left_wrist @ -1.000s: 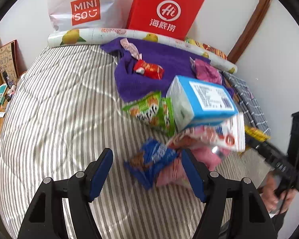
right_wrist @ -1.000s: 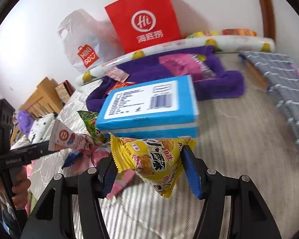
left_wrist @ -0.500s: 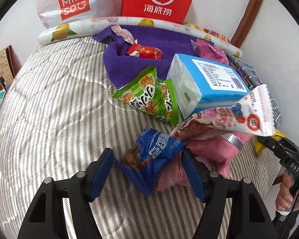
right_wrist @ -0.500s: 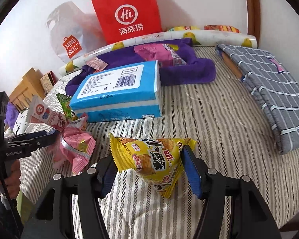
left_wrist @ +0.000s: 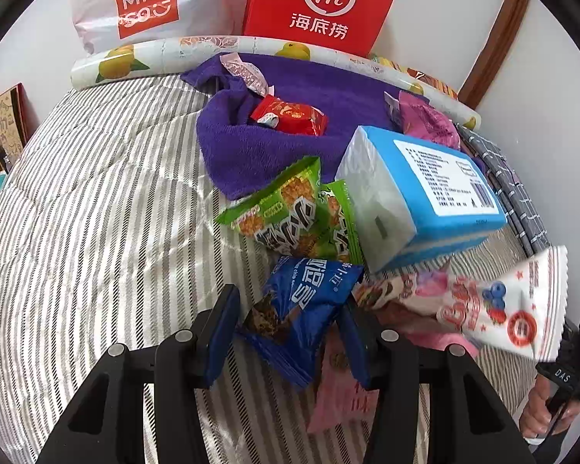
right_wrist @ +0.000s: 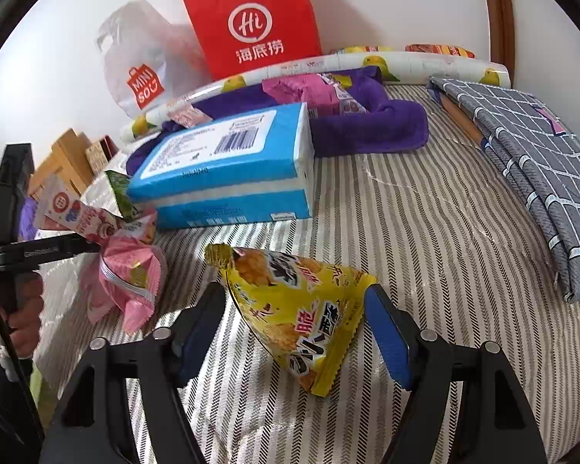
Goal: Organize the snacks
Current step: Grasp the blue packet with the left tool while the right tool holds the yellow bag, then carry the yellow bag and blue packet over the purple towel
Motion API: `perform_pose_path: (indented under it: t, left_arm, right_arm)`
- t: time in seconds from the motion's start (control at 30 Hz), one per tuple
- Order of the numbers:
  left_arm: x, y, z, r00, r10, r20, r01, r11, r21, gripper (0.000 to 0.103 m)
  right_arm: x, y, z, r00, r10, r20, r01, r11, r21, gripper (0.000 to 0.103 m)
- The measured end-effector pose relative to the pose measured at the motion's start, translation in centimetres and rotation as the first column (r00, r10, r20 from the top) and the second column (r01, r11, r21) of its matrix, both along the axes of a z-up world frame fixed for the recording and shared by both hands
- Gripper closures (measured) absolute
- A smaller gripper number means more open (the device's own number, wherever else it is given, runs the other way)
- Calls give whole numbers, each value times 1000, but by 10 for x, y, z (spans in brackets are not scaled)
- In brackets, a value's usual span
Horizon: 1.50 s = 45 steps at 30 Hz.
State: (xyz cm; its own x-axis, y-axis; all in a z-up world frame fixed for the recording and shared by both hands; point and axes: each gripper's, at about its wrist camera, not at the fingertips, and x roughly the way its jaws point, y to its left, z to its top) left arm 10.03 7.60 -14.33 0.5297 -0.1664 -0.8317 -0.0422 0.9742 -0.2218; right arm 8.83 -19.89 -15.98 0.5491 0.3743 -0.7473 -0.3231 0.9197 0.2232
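Observation:
My left gripper is open, its fingers either side of a blue snack packet lying on the striped bed. A green packet, a pink packet and a white strawberry packet lie close by. My right gripper is shut on a yellow snack packet and holds it over the bed. The left gripper shows at the left of the right wrist view, by the pink packet.
A blue tissue pack lies mid-bed. A purple towel holds a red packet and pink packets. A red paper bag, a Miniso bag, a fruit-print roll and a grey checked cloth border the bed.
My left gripper has moved forward and down so the blue packet now lies between its fingers. My right gripper has drawn back from the tissue pack with the yellow packet still held.

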Motion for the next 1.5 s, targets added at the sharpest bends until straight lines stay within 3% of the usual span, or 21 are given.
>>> perform_pose_path:
  t: [0.07, 0.2, 0.3, 0.4, 0.6, 0.77, 0.87, 0.93, 1.5]
  left_arm:
    - [1, 1, 1, 1000, -1, 5, 1, 1000, -11, 62]
    - [-5, 7, 7, 1000, -18, 16, 20, 995, -94, 70]
    - [-9, 8, 9, 1000, -18, 20, 20, 995, -102, 75]
    - [-12, 10, 8, 1000, -15, 24, 18, 995, -102, 76]
    - [-8, 15, 3, 1000, 2, -5, -2, 991, -137, 71]
    - [-4, 19, -3, 1000, 16, -10, -18, 988, -156, 72]
    - [-6, 19, -2, 1000, 18, -4, -19, 990, -140, 79]
    - [-9, 20, 2, 1000, 9, 1, -9, 988, -151, 83]
    - [-13, 22, 59, 995, -10, 98, 24, 989, -148, 86]
  right_arm:
    - [1, -1, 0, 1000, 6, -4, -6, 1000, 9, 43]
    - [-1, -2, 6, 1000, 12, 4, -12, 1000, 15, 45]
    - [-3, -4, 13, 1000, 14, 17, -15, 999, 40, 46]
    - [-4, -4, 17, 1000, 17, 18, -18, 998, 55, 46]
    - [-1, 7, 1, 999, 27, -18, -27, 1000, -8, 43]
    - [-7, 12, 0, 998, 65, 12, -64, 997, -44, 38]
    - [-9, 11, -1, 998, 62, 14, -61, 997, -53, 47]
    - [-8, 8, 2, 998, 57, 10, -57, 998, -38, 48]
    - [10, 14, 75, 985, 36, 167, -34, 999, -10, 48]
